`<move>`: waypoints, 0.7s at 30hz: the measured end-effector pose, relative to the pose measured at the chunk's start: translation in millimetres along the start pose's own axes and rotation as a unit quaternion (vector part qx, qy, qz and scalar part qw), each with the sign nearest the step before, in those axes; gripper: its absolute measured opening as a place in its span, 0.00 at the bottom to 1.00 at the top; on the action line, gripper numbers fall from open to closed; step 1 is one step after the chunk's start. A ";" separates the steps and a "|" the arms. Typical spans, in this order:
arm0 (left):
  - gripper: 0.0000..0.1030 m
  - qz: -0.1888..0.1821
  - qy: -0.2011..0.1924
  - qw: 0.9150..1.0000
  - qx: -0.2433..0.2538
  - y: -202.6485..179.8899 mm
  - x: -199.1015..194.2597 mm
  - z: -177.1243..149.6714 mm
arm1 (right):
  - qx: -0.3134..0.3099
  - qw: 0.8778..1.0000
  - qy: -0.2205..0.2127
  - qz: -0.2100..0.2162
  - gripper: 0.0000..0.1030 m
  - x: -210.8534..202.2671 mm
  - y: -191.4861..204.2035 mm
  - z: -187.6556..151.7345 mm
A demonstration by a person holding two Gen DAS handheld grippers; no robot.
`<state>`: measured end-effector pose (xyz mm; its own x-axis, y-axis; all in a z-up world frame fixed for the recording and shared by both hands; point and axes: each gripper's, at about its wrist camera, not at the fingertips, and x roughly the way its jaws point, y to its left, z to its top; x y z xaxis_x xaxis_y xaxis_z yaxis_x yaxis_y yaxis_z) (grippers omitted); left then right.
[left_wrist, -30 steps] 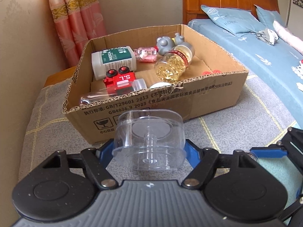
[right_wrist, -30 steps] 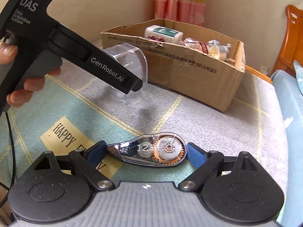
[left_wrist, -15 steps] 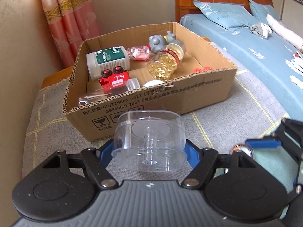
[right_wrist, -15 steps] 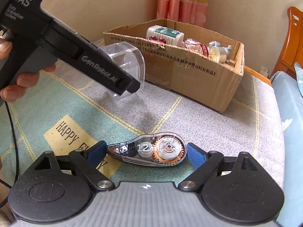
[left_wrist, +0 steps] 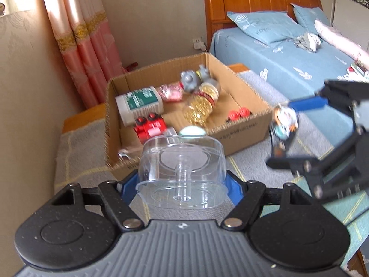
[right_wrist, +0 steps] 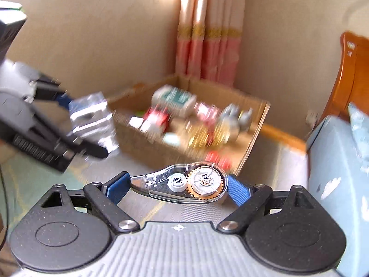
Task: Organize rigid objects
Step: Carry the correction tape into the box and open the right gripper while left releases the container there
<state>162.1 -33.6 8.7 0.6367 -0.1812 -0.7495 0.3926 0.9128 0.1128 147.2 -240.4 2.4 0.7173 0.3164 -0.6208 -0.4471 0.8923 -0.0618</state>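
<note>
A bed (left_wrist: 288, 69) with blue bedding is filling the right side of the left wrist view, its wooden headboard (left_wrist: 253, 4) standing against the wall. Pink curtains (left_wrist: 85, 46) are hanging in the corner behind. A grey and teal checked cover (left_wrist: 80, 152) is lying over the surface in front, and an open cardboard box (left_wrist: 242, 129) is sitting on it.

Inside the box a white bottle with a green label (left_wrist: 138, 103) is lying on its side next to a red toy (left_wrist: 150, 127); a jar of golden capsules (left_wrist: 200, 108) is lying beside them, with a grey figurine (left_wrist: 191, 78) and a small pink item (left_wrist: 170, 92) towards the far wall.

The left gripper (left_wrist: 182, 184) is gripping a clear plastic tape holder (left_wrist: 182, 168) between its blue pads, in the air in front of the box's near wall. The right gripper (right_wrist: 177, 184) is clamping a clear correction tape dispenser (right_wrist: 182, 184) by its two ends, its orange gear showing, also in the air short of the box. Each gripper is showing in the other's view, though blurred.
</note>
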 end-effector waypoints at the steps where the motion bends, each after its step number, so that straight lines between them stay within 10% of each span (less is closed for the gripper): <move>1: 0.73 0.002 -0.003 1.000 -0.001 2.1 -1.3 3.2 | 0.001 1.000 -0.004 -0.002 0.90 2.1 -2.6 6.8; 21: 0.73 0.010 0.000 1.000 0.014 20.8 21.6 71.5 | 0.022 0.999 0.008 -0.028 1.00 43.4 -11.4 41.4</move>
<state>231.5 -44.7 41.5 0.6441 -0.1634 -0.7473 0.3983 0.9057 0.1453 205.5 -223.4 8.5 0.7314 0.2599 -0.6305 -0.3819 0.9220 -0.0629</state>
